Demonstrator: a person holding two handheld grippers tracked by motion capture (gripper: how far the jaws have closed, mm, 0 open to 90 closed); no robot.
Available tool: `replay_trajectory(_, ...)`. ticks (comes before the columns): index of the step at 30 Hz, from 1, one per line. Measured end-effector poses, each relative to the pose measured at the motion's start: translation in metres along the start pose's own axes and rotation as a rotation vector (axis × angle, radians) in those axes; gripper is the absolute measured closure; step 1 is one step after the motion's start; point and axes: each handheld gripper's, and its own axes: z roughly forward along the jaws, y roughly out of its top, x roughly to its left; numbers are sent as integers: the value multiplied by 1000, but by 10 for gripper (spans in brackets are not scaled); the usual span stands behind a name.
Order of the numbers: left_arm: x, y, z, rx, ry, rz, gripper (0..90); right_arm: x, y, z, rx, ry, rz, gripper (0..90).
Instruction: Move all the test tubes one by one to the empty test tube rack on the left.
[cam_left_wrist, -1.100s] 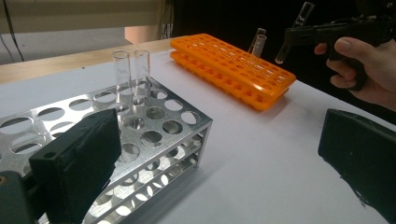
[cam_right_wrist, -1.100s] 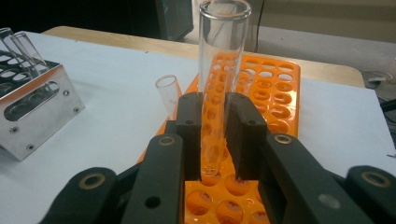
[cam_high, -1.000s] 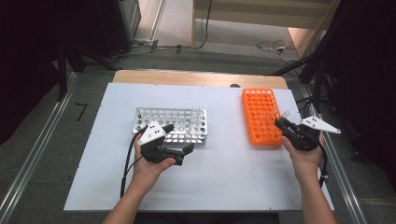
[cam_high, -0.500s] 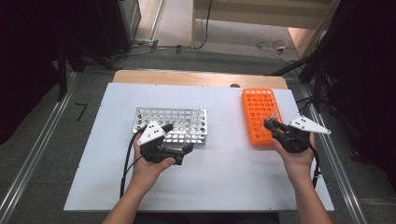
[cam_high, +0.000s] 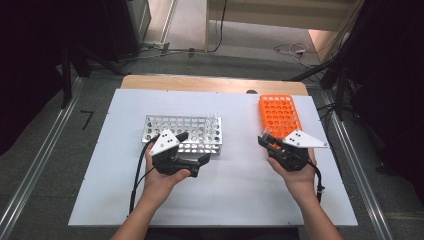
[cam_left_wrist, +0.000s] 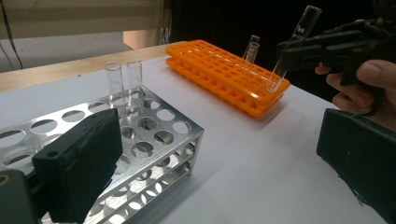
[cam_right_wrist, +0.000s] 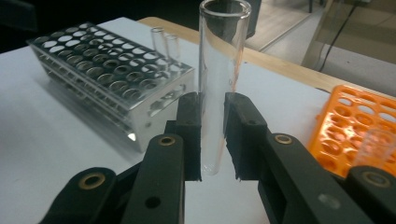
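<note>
Gripping a clear glass test tube (cam_high: 266, 134) upright between pinched jaws, the right gripper (cam_high: 265, 141) sat at centre right of the high view, beside the near end of the orange rack (cam_high: 280, 114), apparently to carry the tube toward the metal rack (cam_high: 181, 134) at centre. The left gripper (cam_high: 200, 161), jaws spread and empty, waited just below that rack, probably to steady it. In the left gripper view, the tube (cam_left_wrist: 290, 46) hung at upper right, clear of the orange rack (cam_left_wrist: 224, 74); two tubes (cam_left_wrist: 122, 84) stood in the metal rack. In the right gripper view, black pads (cam_right_wrist: 191, 130) pressed the tube (cam_right_wrist: 219, 84) at mid-frame.
</note>
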Motion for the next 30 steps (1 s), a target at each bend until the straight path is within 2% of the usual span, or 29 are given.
replay_trajectory(12, -6, 3, 2, 5, -31, 15, 44, 35, 0, 15, 44, 85, -81, 742)
replay_trajectory(14, -8, 2, 3, 18, -35, 32, 70, 41, -1, 18, 51, 99, -96, 742)
replay_trajectory(20, -14, 3, 8, 37, -56, 41, 119, 57, -2, 24, 71, 130, -140, 742)
replay_trajectory(27, -23, 3, 13, 57, -74, 52, 265, 72, -3, 29, 85, 159, -172, 742)
replay_trajectory(30, -26, 3, 15, 69, -95, 58, 317, 78, -3, 31, 88, 166, -193, 742)
